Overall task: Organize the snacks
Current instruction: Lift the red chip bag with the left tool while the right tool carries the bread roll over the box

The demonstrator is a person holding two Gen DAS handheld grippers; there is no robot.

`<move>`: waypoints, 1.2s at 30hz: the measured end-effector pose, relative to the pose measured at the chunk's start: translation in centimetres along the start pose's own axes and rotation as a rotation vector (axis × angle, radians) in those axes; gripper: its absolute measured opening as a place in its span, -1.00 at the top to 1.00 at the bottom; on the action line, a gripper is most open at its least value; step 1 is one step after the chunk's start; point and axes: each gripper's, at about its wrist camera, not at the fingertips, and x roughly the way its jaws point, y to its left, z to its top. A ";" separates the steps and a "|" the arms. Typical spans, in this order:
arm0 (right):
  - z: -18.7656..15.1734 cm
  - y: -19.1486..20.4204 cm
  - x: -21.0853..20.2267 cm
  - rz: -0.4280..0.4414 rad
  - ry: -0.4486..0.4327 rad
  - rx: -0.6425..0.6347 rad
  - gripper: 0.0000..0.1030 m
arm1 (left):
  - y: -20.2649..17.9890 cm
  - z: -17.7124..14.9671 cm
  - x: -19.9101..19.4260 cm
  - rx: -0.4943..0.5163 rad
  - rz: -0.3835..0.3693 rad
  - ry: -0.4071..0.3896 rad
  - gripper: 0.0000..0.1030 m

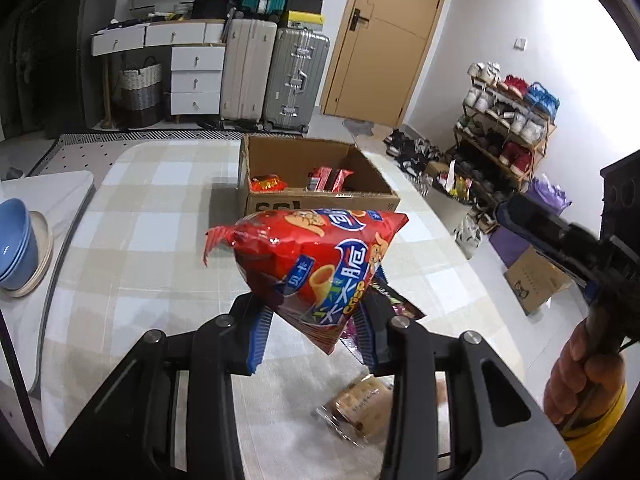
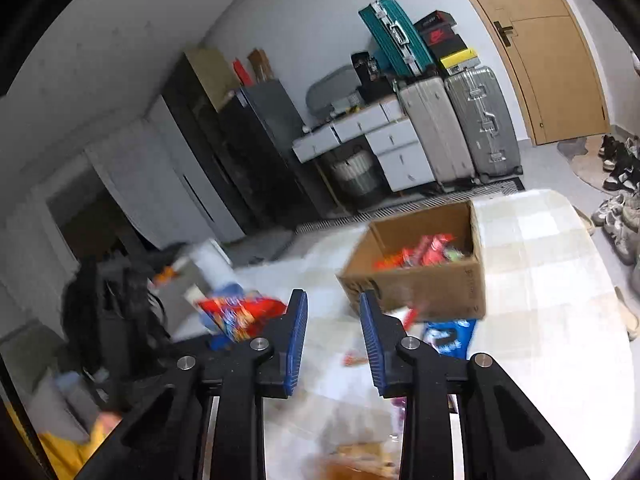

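While the left gripper (image 1: 312,328) is pinching a red snack bag (image 1: 316,264) between its blue pads and holding it up off the table, the right gripper (image 2: 334,344) is hanging with its fingers spread apart and nothing between them. A table (image 1: 160,240) covered in a pale beige and white checked cloth is filling the middle of the room. A cardboard box (image 1: 320,200) is sitting open on the far part of it, with red snack packets (image 1: 328,178) lying inside. More snacks are lying on the cloth near the grippers: a clear-wrapped pastry (image 1: 360,408) below the lifted bag, and a blue packet (image 2: 450,334) just beside the box, though blur is hiding its details. Blue bowls (image 1: 16,240) are stacked on a plate at the left edge. Along the back wall, suitcases (image 1: 276,76) are standing next to white drawers (image 1: 196,80) and a wooden door (image 1: 384,40). A rack of shoes (image 1: 504,120) is lining the right wall.
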 end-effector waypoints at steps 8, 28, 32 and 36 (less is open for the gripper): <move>-6.6 -3.4 2.0 0.094 0.172 0.055 0.44 | 1.9 -1.6 5.0 -0.050 0.003 0.088 0.35; -18.1 5.6 6.2 0.007 0.578 -0.485 0.04 | 6.1 -5.3 3.1 -0.120 0.045 0.113 0.35; -18.7 6.1 6.4 -0.009 0.600 -0.550 0.05 | 6.5 -5.5 2.4 -0.128 0.051 0.109 0.35; -19.5 6.0 7.0 -0.042 0.616 -0.582 0.15 | 7.0 -5.8 2.0 -0.143 0.047 0.109 0.35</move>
